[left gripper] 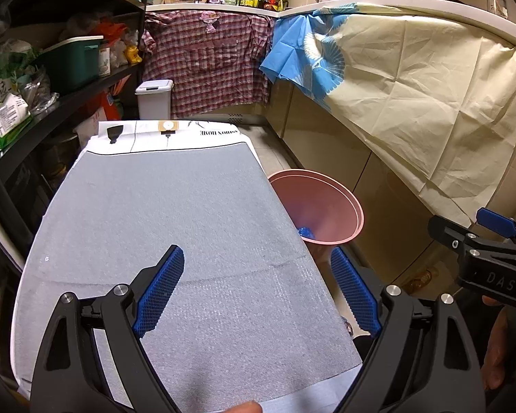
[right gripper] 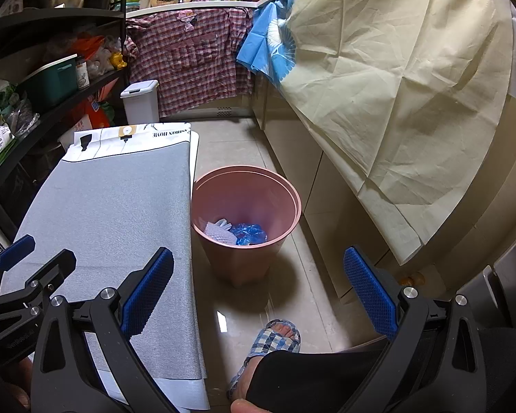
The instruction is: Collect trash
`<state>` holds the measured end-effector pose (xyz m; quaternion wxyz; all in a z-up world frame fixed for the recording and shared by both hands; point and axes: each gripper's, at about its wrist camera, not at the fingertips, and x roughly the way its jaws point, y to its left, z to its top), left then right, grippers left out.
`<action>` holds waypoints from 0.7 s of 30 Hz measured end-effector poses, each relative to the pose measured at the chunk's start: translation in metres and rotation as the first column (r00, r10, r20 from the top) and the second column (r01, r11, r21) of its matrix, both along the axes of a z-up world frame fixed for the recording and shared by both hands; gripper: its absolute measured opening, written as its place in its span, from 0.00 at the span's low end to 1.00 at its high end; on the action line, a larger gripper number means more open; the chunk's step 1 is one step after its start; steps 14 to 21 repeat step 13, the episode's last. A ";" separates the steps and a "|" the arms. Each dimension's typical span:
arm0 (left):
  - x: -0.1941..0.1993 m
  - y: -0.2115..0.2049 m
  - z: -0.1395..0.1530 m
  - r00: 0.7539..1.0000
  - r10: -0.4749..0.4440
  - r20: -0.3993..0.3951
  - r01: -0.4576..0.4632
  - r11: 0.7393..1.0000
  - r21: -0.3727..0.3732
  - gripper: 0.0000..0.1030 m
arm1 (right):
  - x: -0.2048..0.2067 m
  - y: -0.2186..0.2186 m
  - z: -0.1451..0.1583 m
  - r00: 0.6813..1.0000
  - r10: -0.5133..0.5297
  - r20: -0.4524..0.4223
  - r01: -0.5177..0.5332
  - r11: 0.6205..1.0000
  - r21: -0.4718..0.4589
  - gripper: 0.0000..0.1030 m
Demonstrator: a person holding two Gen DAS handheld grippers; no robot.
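Note:
A pink trash bin (right gripper: 246, 206) stands on the floor to the right of the table; it also shows in the left wrist view (left gripper: 321, 206). Inside it lie a crumpled blue plastic piece (right gripper: 249, 233) and white paper (right gripper: 220, 231). My left gripper (left gripper: 258, 292) is open and empty above the grey table mat (left gripper: 161, 213). My right gripper (right gripper: 258, 296) is open and empty, held above the floor in front of the bin, near the table's right edge. The right gripper also shows at the right edge of the left wrist view (left gripper: 488, 241).
The grey mat (right gripper: 110, 206) covers a white table. A shelf rack (left gripper: 34, 79) with bags and a green box stands left. A white lidded bin (right gripper: 140, 101) stands at the back. Cabinets draped with cream cloth (right gripper: 395, 86) run along the right. A slippered foot (right gripper: 271, 344) is on the floor.

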<state>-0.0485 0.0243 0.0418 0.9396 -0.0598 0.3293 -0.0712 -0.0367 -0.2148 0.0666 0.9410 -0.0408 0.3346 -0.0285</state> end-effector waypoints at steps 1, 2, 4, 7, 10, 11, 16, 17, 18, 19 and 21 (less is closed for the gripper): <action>0.000 0.001 -0.001 1.000 -0.003 0.000 0.003 1.000 -0.008 0.82 | 0.000 0.000 0.000 1.000 0.000 0.000 0.000 1.000 0.000 0.95; 0.000 0.002 -0.001 1.000 -0.005 0.000 0.005 1.000 -0.016 0.82 | 0.000 0.000 0.000 1.000 -0.001 0.000 0.001 1.000 0.001 0.95; -0.001 0.003 -0.002 1.000 -0.006 0.002 0.006 1.000 -0.018 0.82 | 0.000 0.001 0.000 1.000 0.000 0.000 0.000 1.000 0.000 0.95; 0.000 0.003 -0.002 1.000 0.000 0.001 0.000 1.000 -0.011 0.82 | 0.000 0.000 0.000 1.000 0.000 0.000 0.000 1.000 0.000 0.95; 0.001 0.003 -0.002 1.000 0.010 -0.008 -0.010 1.000 0.003 0.82 | 0.000 0.001 0.000 1.000 0.000 -0.001 0.000 1.000 0.000 0.95; 0.001 0.003 -0.002 1.000 0.011 -0.008 -0.011 1.000 0.004 0.82 | 0.000 0.000 0.000 1.000 0.000 0.000 0.000 1.000 0.000 0.95; 0.002 0.004 -0.002 1.000 0.009 -0.011 -0.009 1.000 0.003 0.82 | 0.000 0.000 0.000 1.000 0.000 0.001 0.000 1.000 0.000 0.95; 0.002 0.004 -0.002 1.000 0.009 -0.011 -0.009 1.000 0.003 0.82 | 0.000 0.000 0.000 1.000 0.000 0.001 0.000 1.000 0.000 0.95; 0.002 0.004 -0.002 1.000 0.009 -0.011 -0.009 1.000 0.003 0.82 | 0.000 0.000 0.000 1.000 0.000 0.001 0.000 1.000 0.000 0.95; 0.002 0.004 -0.002 1.000 0.009 -0.011 -0.009 1.000 0.003 0.82 | 0.000 0.000 0.000 1.000 0.000 0.001 0.000 1.000 0.000 0.95; 0.002 0.004 -0.002 1.000 0.009 -0.011 -0.009 1.000 0.003 0.82 | 0.000 0.000 0.000 1.000 0.000 0.001 0.000 1.000 0.000 0.95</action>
